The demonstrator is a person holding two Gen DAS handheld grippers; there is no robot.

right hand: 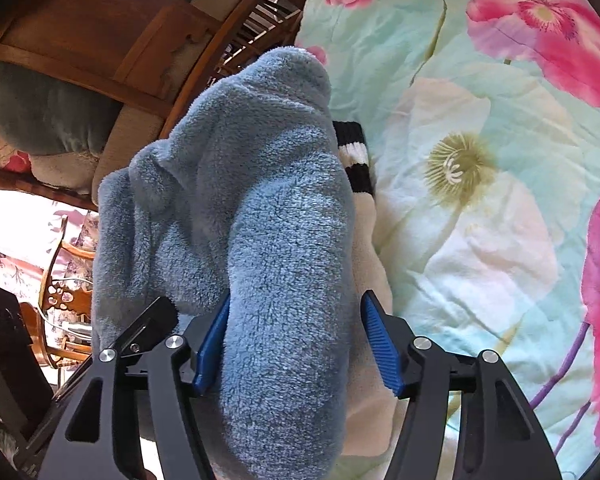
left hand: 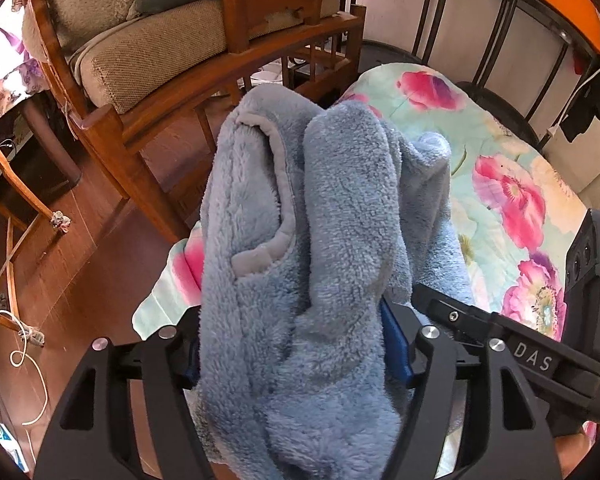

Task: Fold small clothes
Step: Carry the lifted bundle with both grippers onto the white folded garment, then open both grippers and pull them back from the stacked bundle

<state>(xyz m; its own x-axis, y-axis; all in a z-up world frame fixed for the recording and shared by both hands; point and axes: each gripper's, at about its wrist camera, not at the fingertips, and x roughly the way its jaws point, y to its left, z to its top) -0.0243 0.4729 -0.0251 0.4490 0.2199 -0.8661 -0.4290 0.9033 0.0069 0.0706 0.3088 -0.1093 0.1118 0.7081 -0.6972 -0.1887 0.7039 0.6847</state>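
While the blue fleece garment [left hand: 300,240] is draped thickly over and between both grippers, above the flowered bedspread [left hand: 512,152], it can be judged soft, light and bulky — a pile that compresses under a pad and slumps wherever it is unsupported.

On the left, the left gripper [left hand: 296,354] is buried in fleece; one blue pad [left hand: 396,344] is seen at the cloth's edge, the other is hidden, so whether the jaws press or stand loose cannot be told. A grey bound hem [left hand: 276,184] curls down the cloth here, and that firmer edge is judged the better place to be taken hold of, since plain pile would slide.

On the right, the right gripper [right hand: 296,344] is seen with its jaws apart: a roll of fleece lies between them, against the left pad, with a clear gap to the other.

A black-and-white striped sock [right hand: 354,156] lies partly under the garment on the bedspread and could be dragged along. A wooden chair [left hand: 148,64] stands beyond the bed's edge — well clear.
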